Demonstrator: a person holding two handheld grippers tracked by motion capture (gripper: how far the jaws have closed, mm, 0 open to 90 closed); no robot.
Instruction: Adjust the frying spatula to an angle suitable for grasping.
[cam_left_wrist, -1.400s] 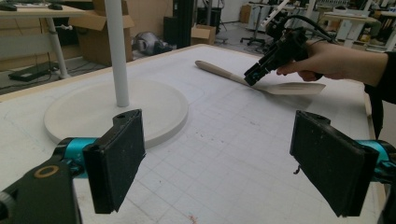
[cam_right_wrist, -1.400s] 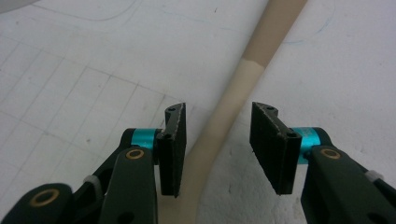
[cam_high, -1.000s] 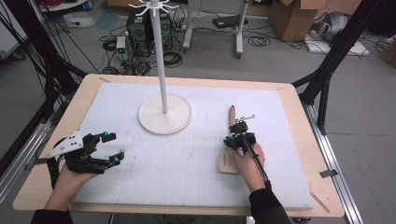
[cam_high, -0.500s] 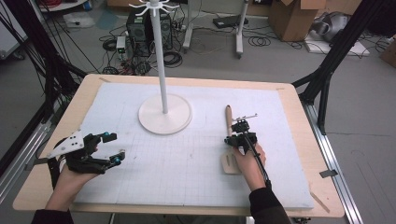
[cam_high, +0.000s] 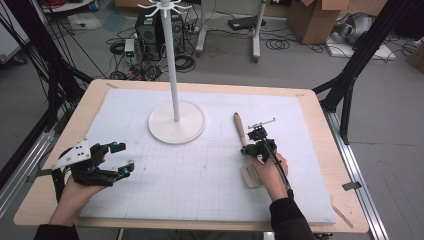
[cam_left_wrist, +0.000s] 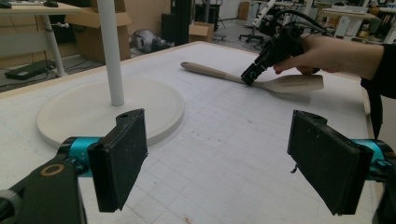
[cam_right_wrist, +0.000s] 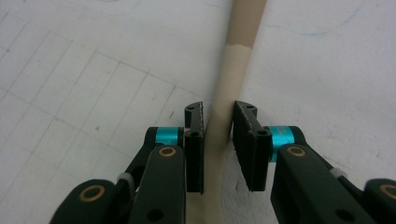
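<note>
A beige spatula (cam_high: 239, 127) lies right of centre on the white gridded mat (cam_high: 200, 190), its handle pointing away from me. My right gripper (cam_high: 246, 149) is shut on the spatula (cam_right_wrist: 238, 60) at its thin neck, one jaw pressed against each side (cam_right_wrist: 218, 119). In the left gripper view the spatula's blade (cam_left_wrist: 294, 83) seems to hover just above the mat, beneath the hand holding the right gripper (cam_left_wrist: 247, 78). My left gripper (cam_high: 125, 157) rests at the mat's left side, wide open with nothing between its jaws (cam_left_wrist: 229, 168).
A white hanger stand rises on a thin pole (cam_high: 170, 60) from a round base (cam_high: 176, 122) at the back centre of the mat. The wooden table edge (cam_high: 345, 150) frames the mat. Cables, boxes and equipment lie on the floor beyond.
The spatula's handle has swung slightly to the left with the right gripper on it. The left gripper has stayed in place.
</note>
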